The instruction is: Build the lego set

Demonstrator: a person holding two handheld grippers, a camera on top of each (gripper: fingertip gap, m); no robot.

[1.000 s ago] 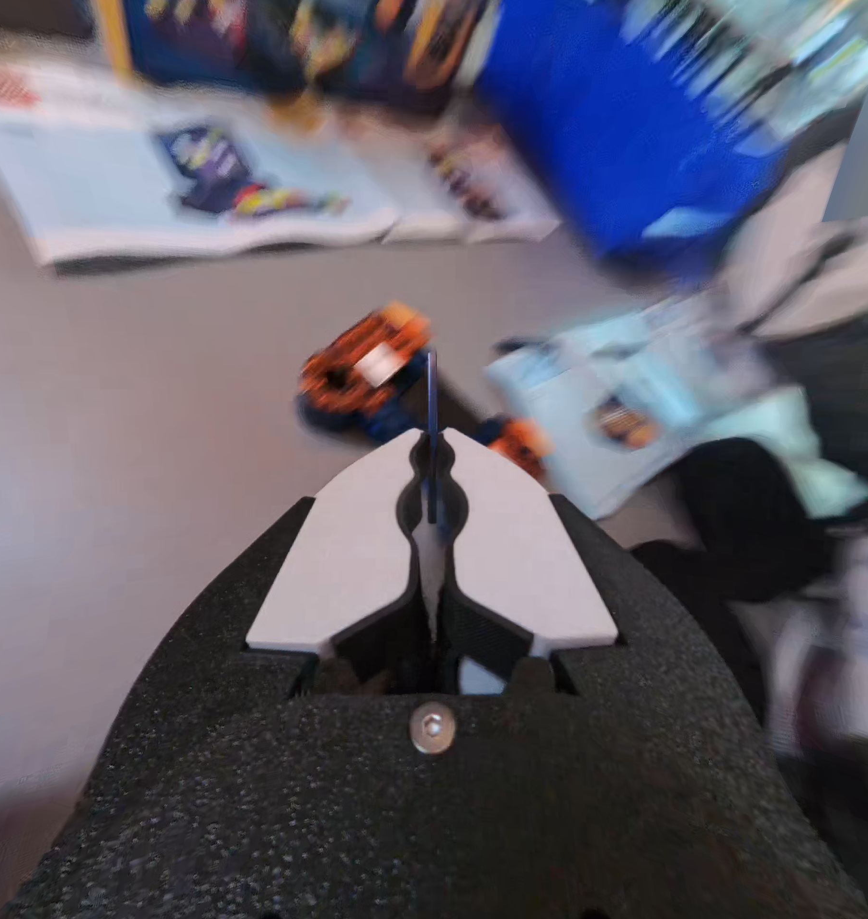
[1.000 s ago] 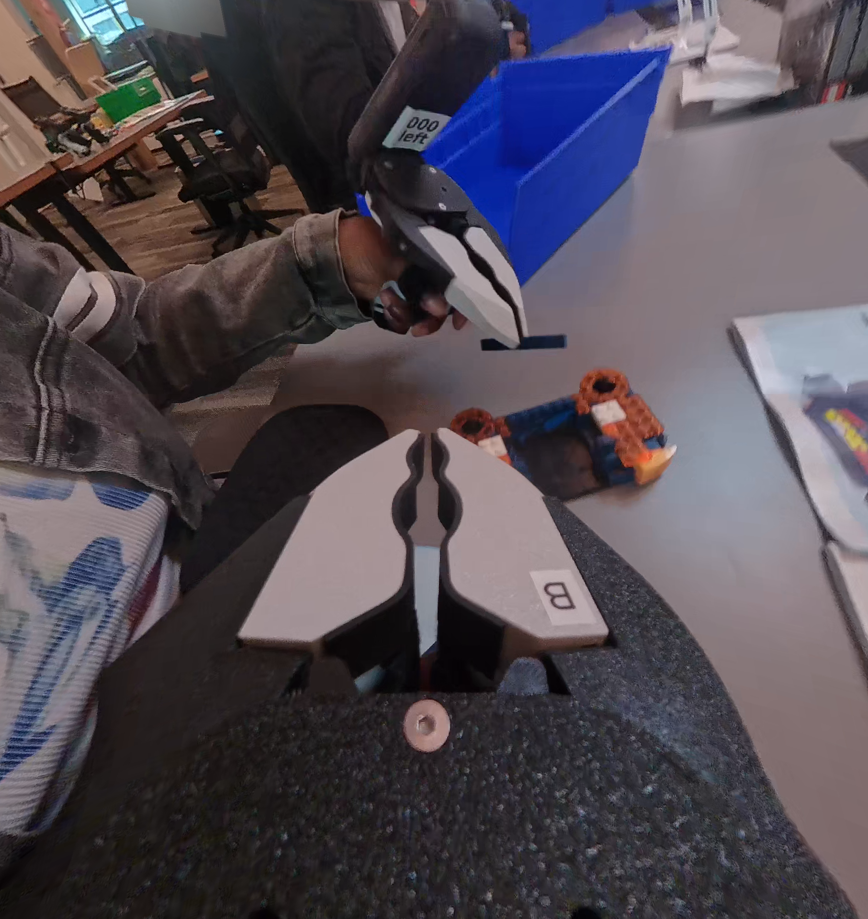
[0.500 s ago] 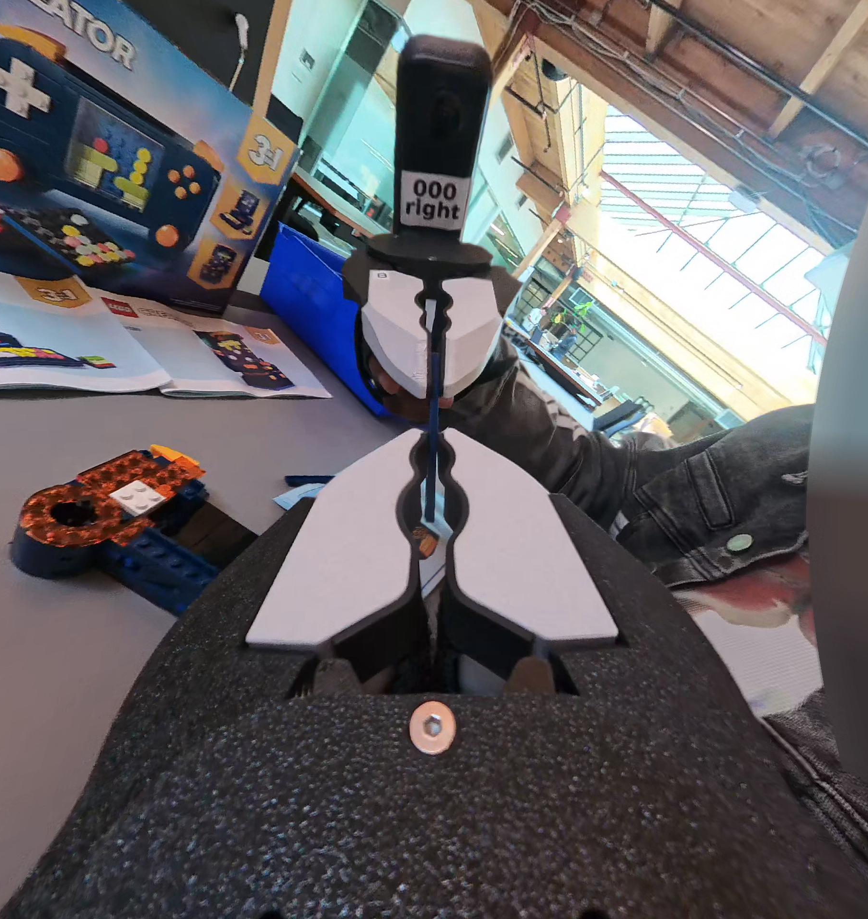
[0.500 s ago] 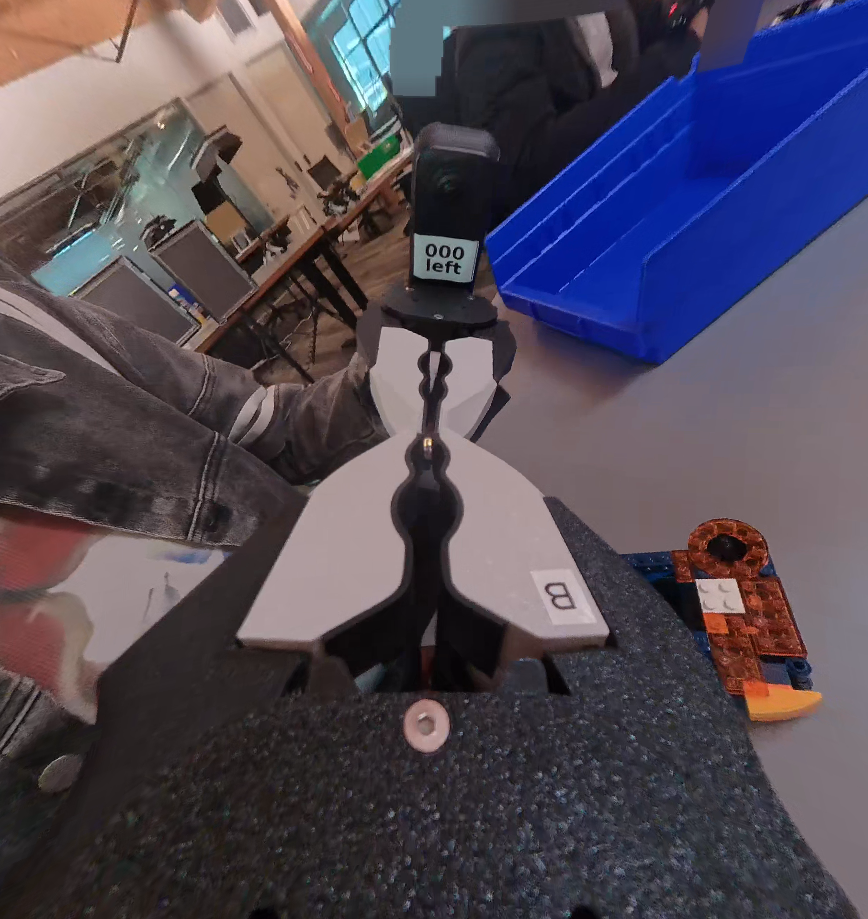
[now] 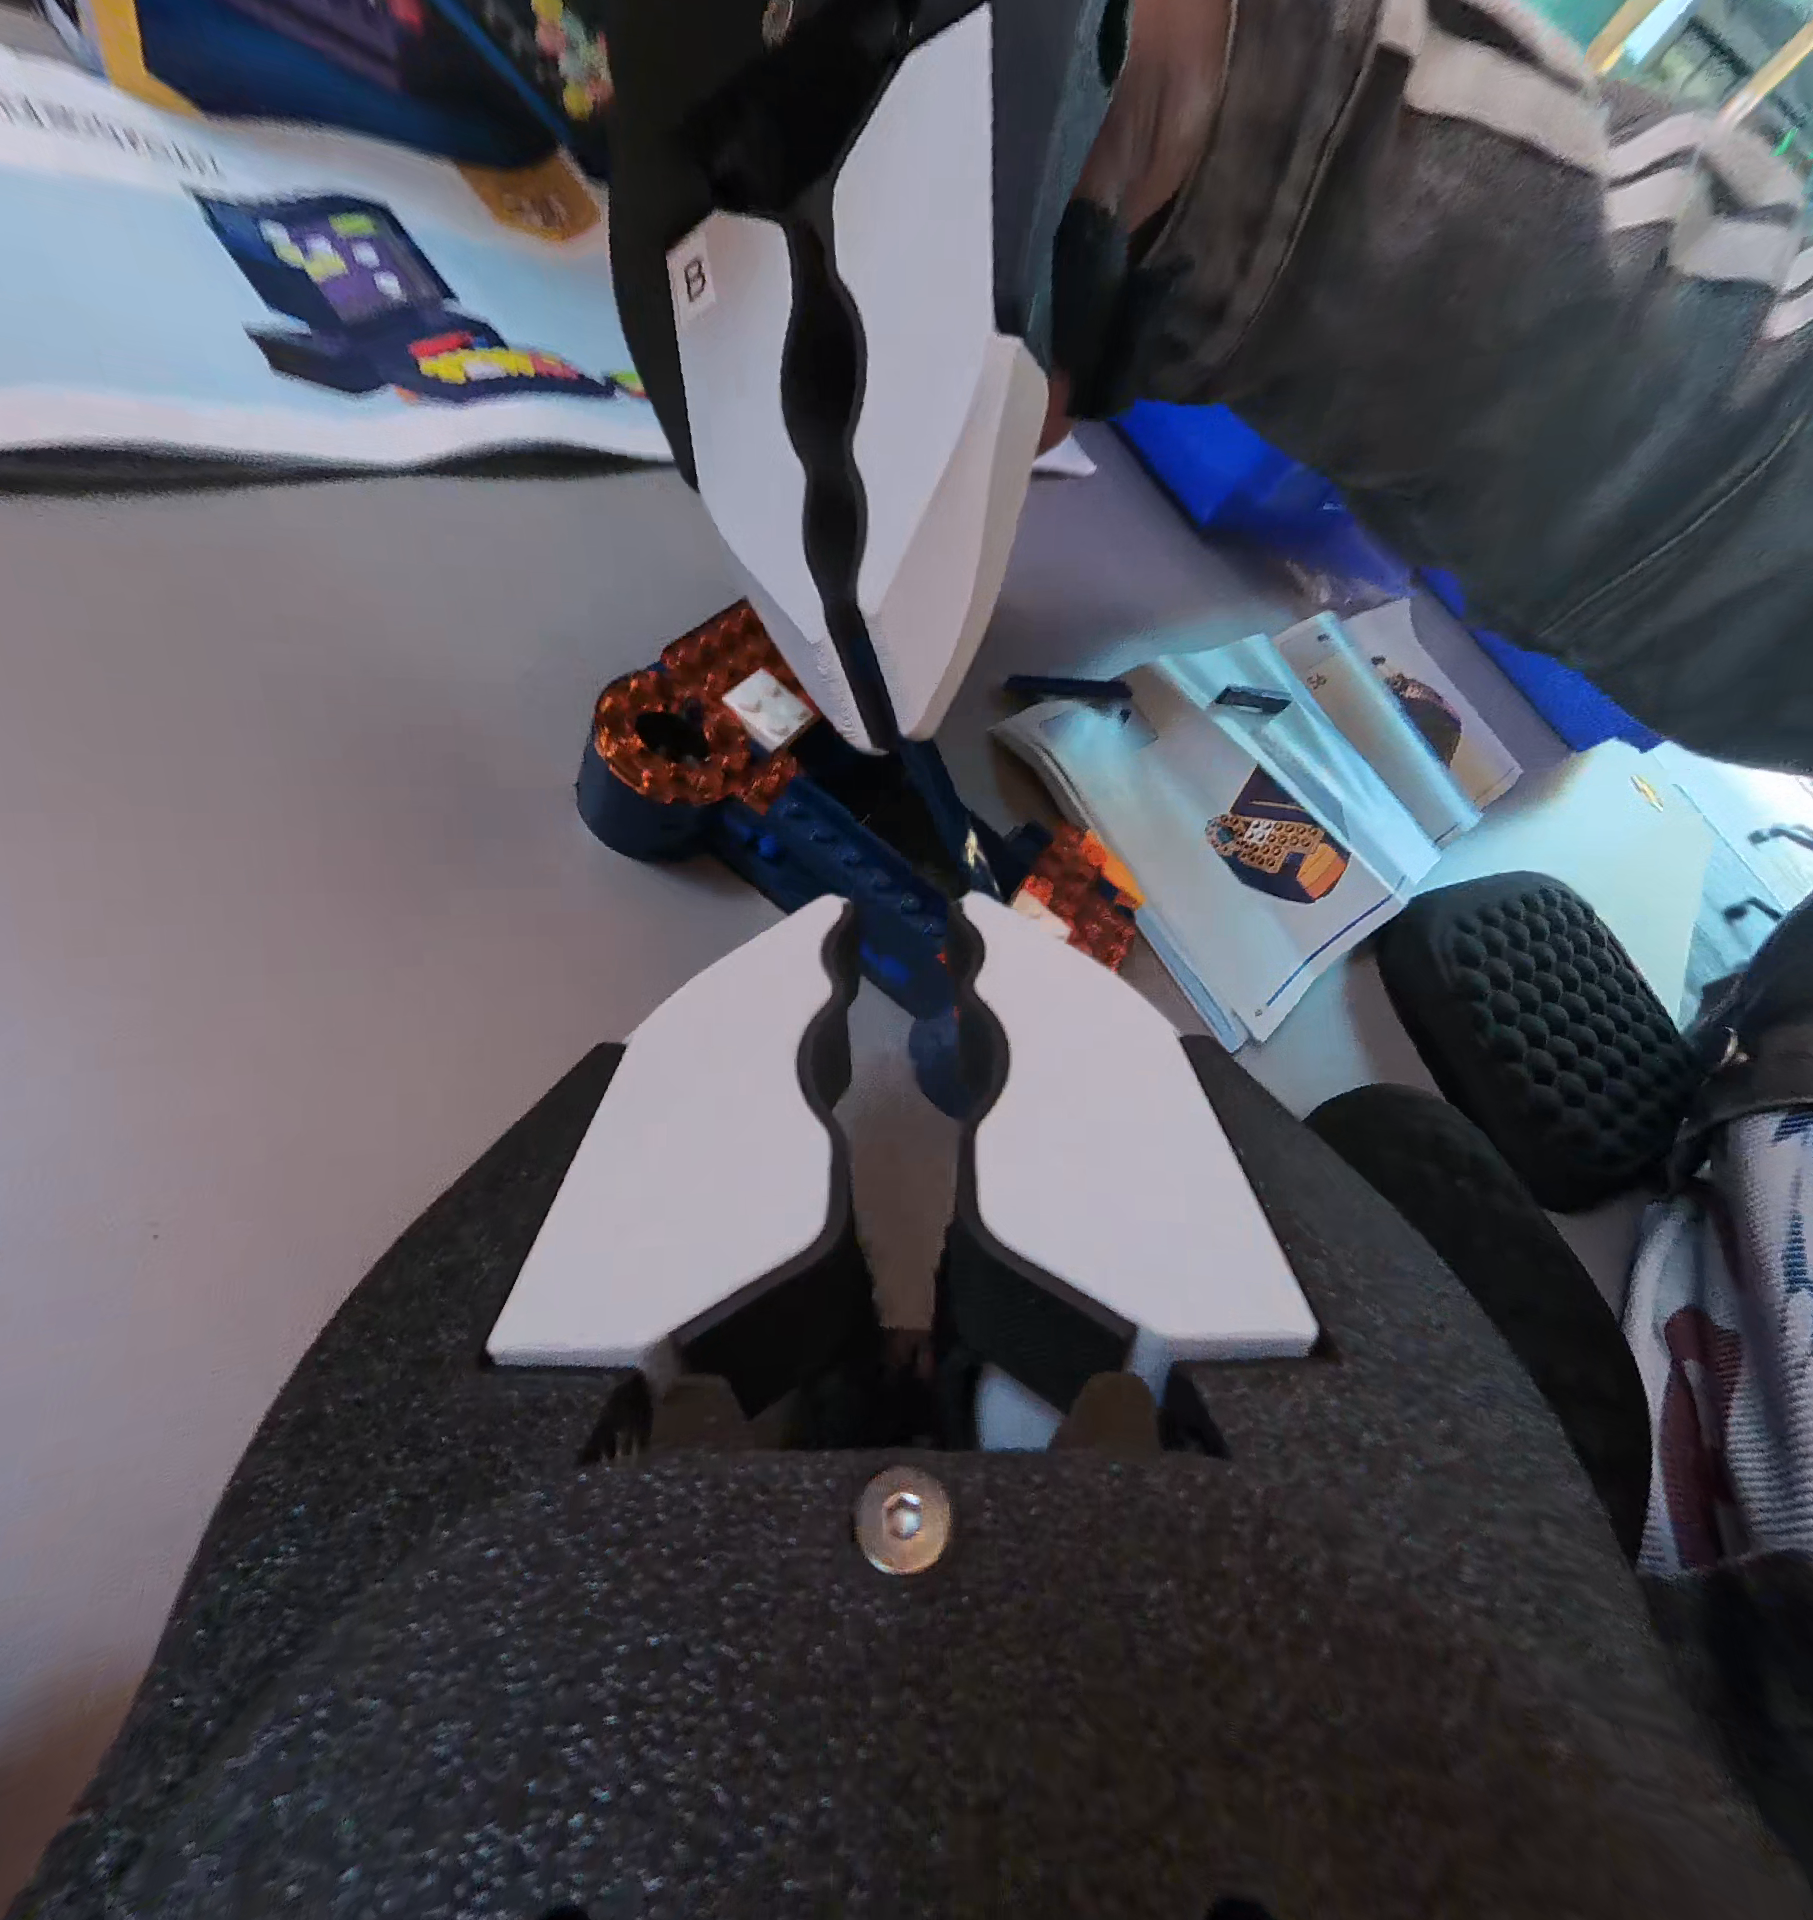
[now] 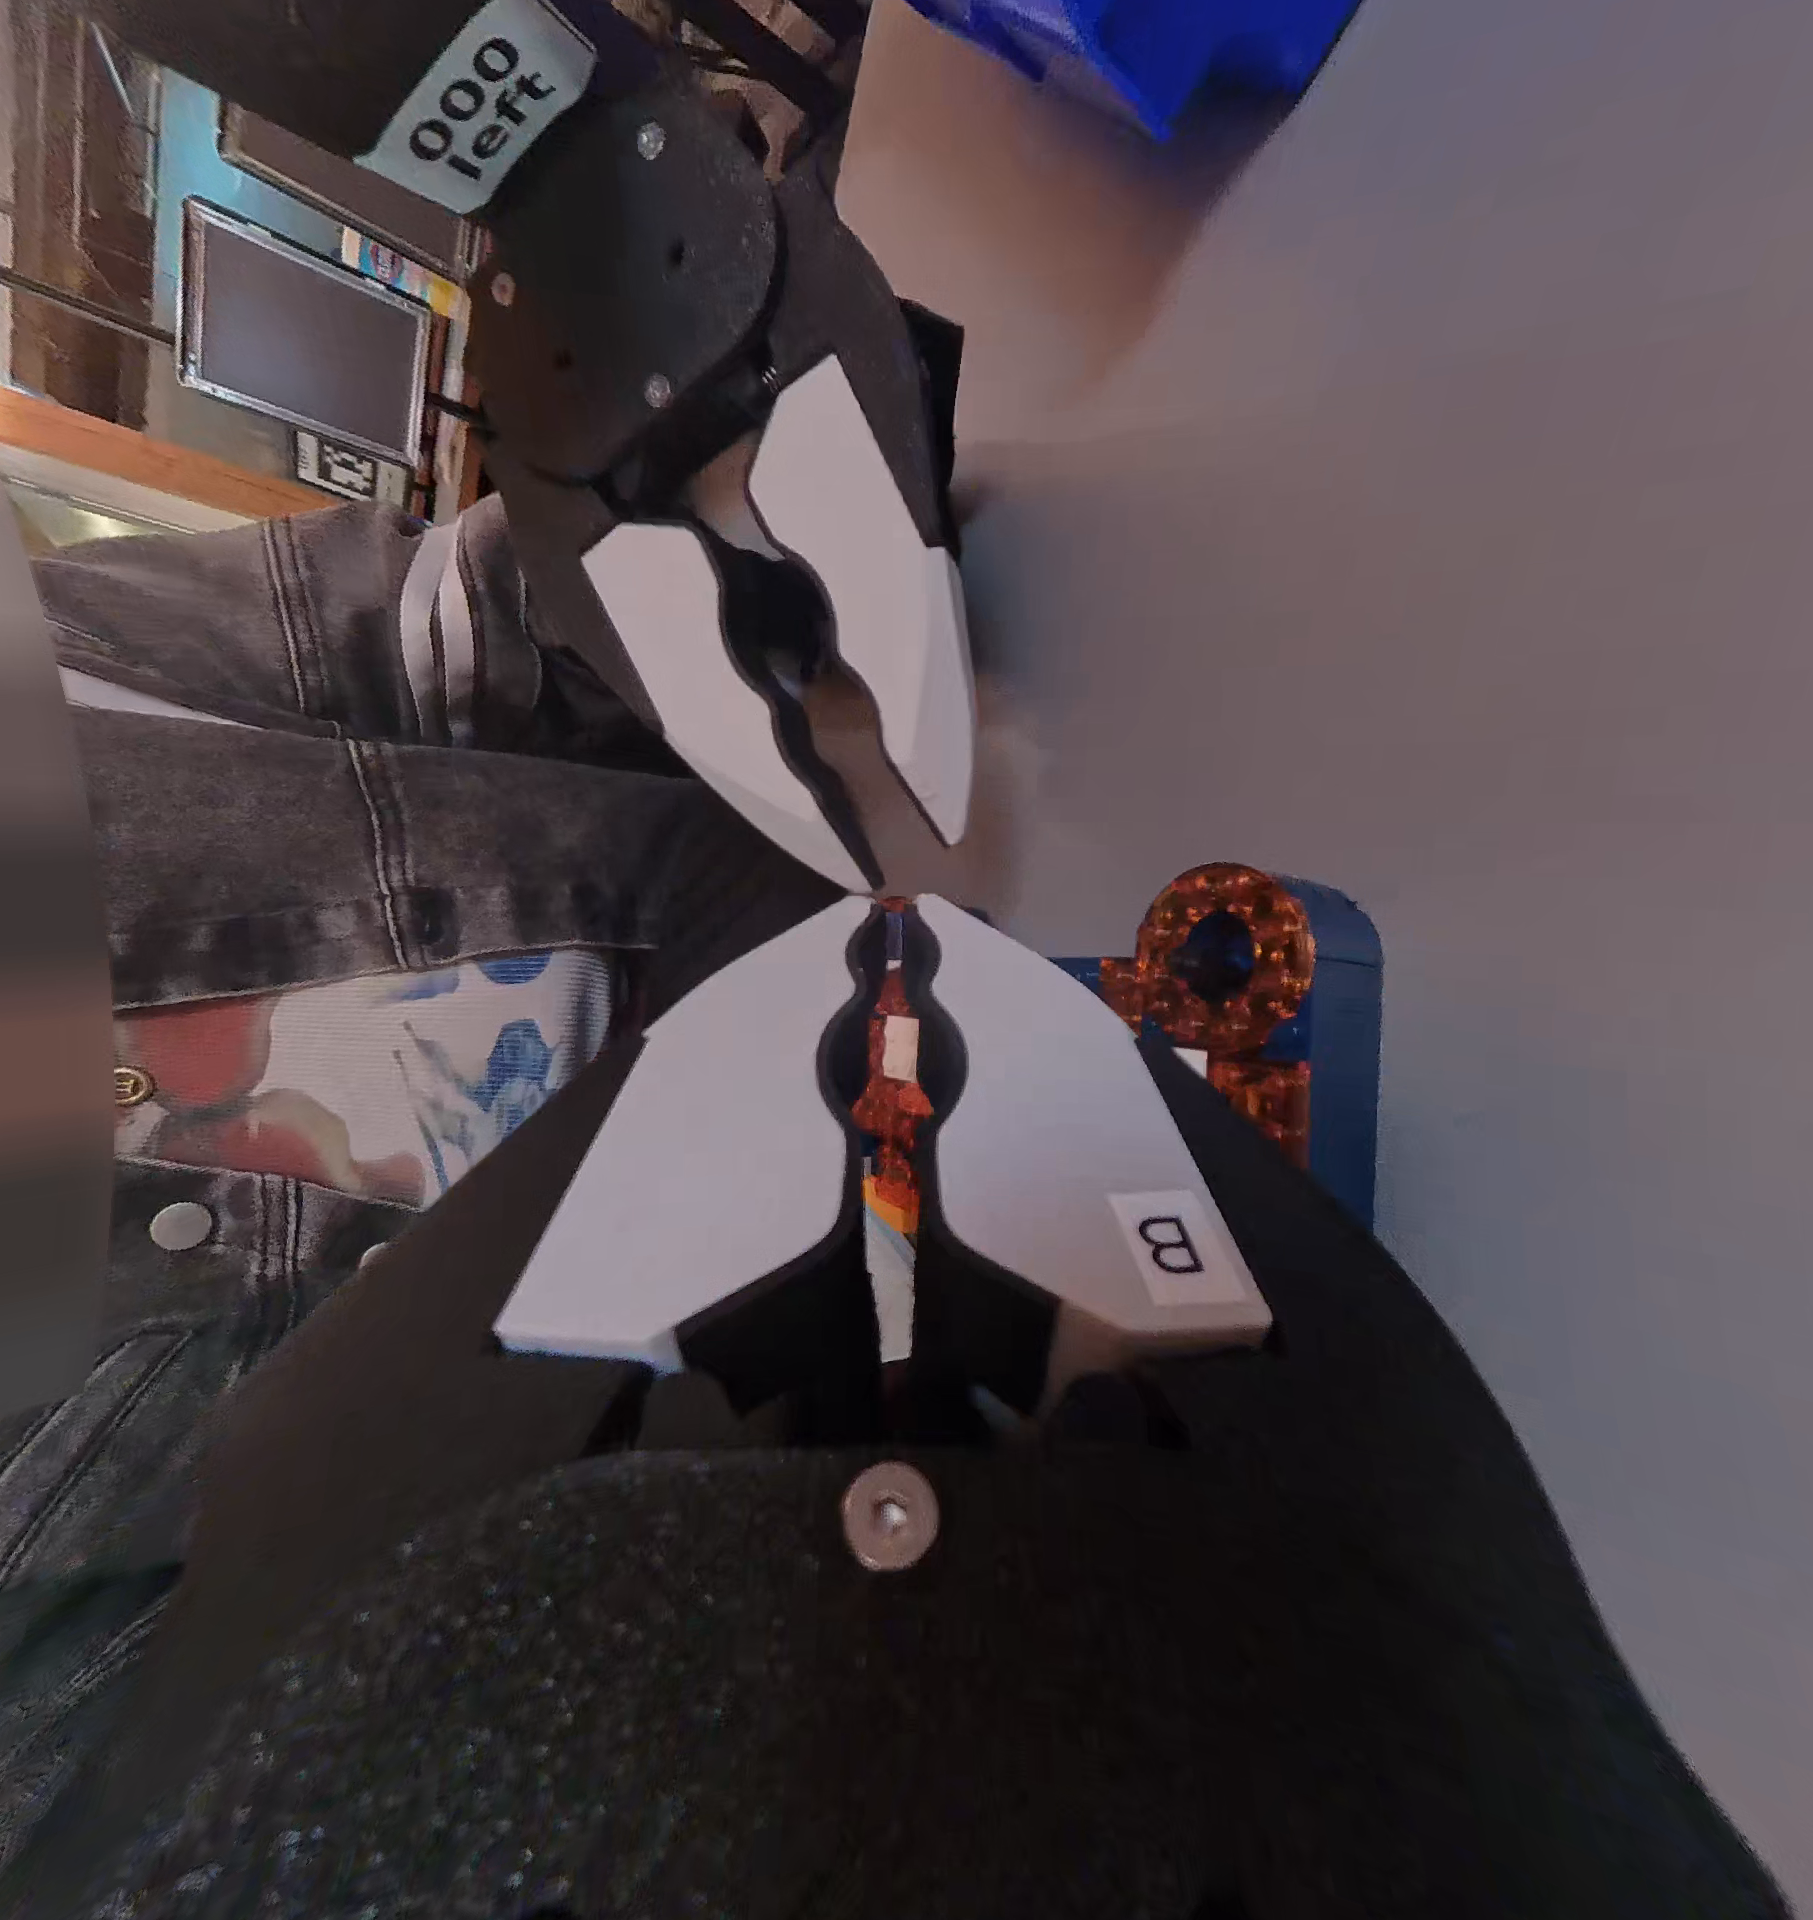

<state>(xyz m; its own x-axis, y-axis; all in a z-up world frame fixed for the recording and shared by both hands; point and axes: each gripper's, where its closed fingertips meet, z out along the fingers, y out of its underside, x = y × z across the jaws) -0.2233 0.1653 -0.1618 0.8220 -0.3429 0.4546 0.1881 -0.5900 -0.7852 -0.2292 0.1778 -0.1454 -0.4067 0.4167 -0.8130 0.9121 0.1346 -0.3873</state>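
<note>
In the left wrist view my left gripper [image 5: 907,914] is open, its fingers standing apart around the lower end of a thin dark blue plate [image 5: 935,1049] without clamping it. My right gripper [image 5: 881,743] comes down from above, shut on the plate's upper end. In the right wrist view my right gripper [image 6: 894,914] is shut on the thin blue plate [image 6: 894,943], tip to tip with the open left gripper [image 6: 912,862]. An orange and dark blue brick model [image 5: 694,727] lies on the grey table just beyond the fingertips. It also shows in the right wrist view [image 6: 1224,966].
An open instruction booklet [image 5: 1276,790] lies right of the model, with small dark loose pieces [image 5: 1068,686] by it. A larger booklet [image 5: 154,312] and a box lie at the back left. A blue bin [image 6: 1172,52] stands behind. A black padded object [image 5: 1536,1029] and a person's sleeve are at the right. The grippers are tip to tip, or close to it.
My left gripper's fingers have opened off the dark blue plate, which they clamped before. My right gripper closed on it half a second ago and keeps it. Both grippers have tilted down over the model.
</note>
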